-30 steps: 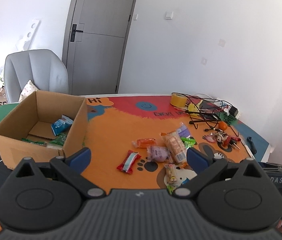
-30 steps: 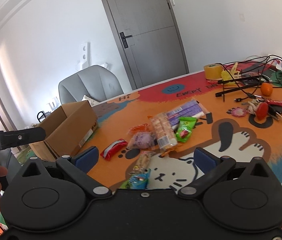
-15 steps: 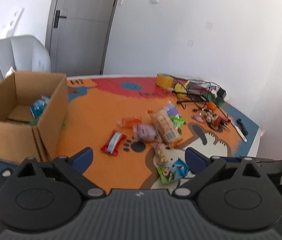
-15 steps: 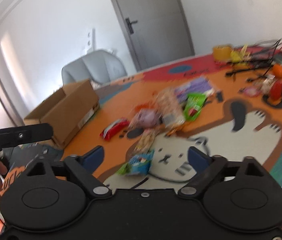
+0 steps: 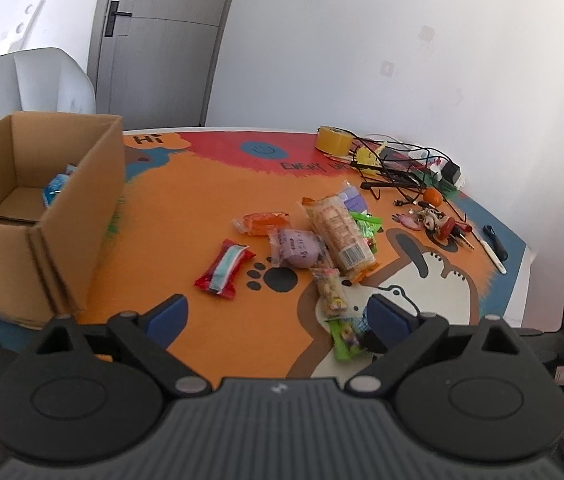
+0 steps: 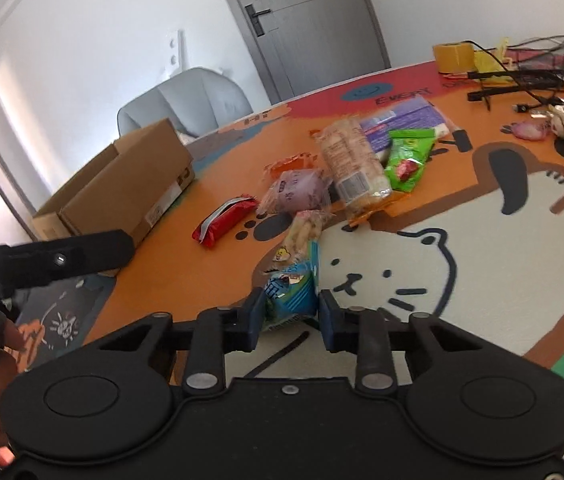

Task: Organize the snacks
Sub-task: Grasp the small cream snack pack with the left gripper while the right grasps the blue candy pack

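Near the front edge of the table, on the pale cartoon-cat part of the mat, the blue-green snack packet sits clamped between the pads of the right gripper, its near end pinched and its long axis running away from the camera toward the far edge of the table. In the left wrist view the same packet lies just past the left gripper's right finger, with a green end toward the front edge.

Touching its far end is a slim peanut packet, pointing the same way. Beyond that lies a cluster: a purple bun packet, an orange packet, a long cracker sleeve lying lengthwise toward the far edge, a green packet and a lilac pack. A red wrapper lies apart, toward the left, angled diagonally.

The cardboard box stands open at the left edge, with a blue packet inside.

The left gripper hangs over the front edge with nothing between its fingers; its jaws stand wide and are closing slightly.

A tape roll, cables and small tools crowd the far right corner.
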A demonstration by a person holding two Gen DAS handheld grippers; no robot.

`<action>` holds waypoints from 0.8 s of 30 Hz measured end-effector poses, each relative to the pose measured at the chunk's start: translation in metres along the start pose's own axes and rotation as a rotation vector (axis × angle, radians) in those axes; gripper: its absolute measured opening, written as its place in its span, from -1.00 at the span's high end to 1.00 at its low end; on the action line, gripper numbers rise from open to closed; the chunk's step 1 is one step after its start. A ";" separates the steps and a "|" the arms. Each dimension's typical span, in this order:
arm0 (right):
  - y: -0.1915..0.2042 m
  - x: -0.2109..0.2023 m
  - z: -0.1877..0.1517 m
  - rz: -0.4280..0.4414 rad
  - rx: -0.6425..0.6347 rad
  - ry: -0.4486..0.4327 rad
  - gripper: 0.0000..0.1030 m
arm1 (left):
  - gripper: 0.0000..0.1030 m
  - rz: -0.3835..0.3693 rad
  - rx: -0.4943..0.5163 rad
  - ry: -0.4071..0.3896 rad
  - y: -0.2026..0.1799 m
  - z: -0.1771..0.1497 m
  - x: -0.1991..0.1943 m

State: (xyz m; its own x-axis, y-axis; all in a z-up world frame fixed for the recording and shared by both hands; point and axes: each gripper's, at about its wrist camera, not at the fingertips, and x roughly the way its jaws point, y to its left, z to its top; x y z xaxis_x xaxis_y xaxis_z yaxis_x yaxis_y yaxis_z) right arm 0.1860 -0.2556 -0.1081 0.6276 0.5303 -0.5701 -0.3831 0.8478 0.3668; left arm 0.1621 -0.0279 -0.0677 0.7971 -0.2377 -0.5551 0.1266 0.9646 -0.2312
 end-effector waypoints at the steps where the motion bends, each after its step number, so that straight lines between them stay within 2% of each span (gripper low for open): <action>1: -0.002 0.000 0.000 -0.010 0.004 -0.001 0.76 | -0.87 -0.004 0.001 0.001 -0.002 0.000 0.003; 5: -0.017 -0.005 0.002 -0.026 0.031 -0.011 0.78 | -0.86 -0.010 0.010 0.004 -0.010 0.002 0.014; 14: -0.036 -0.015 0.009 -0.075 0.054 -0.051 0.78 | -0.69 -0.020 0.046 0.037 -0.027 0.004 0.047; 16: -0.039 -0.016 0.009 -0.081 0.053 -0.059 0.78 | -0.63 -0.022 0.049 0.044 -0.029 0.004 0.056; 19: -0.041 -0.016 0.010 -0.093 0.046 -0.060 0.78 | -0.43 -0.014 0.043 0.064 -0.029 0.005 0.070; 21: -0.042 -0.015 0.011 -0.098 0.046 -0.057 0.74 | -0.37 -0.006 0.038 0.071 -0.028 0.004 0.077; 24: -0.043 -0.016 0.013 -0.116 0.043 -0.064 0.57 | -0.32 0.001 0.041 0.083 -0.030 0.003 0.086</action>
State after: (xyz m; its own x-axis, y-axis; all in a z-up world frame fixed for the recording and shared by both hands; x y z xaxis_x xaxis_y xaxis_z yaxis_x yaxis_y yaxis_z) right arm 0.2011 -0.3003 -0.1056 0.7084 0.4254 -0.5632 -0.2766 0.9014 0.3330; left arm 0.2286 -0.0766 -0.1057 0.7460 -0.2436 -0.6199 0.1508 0.9683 -0.1990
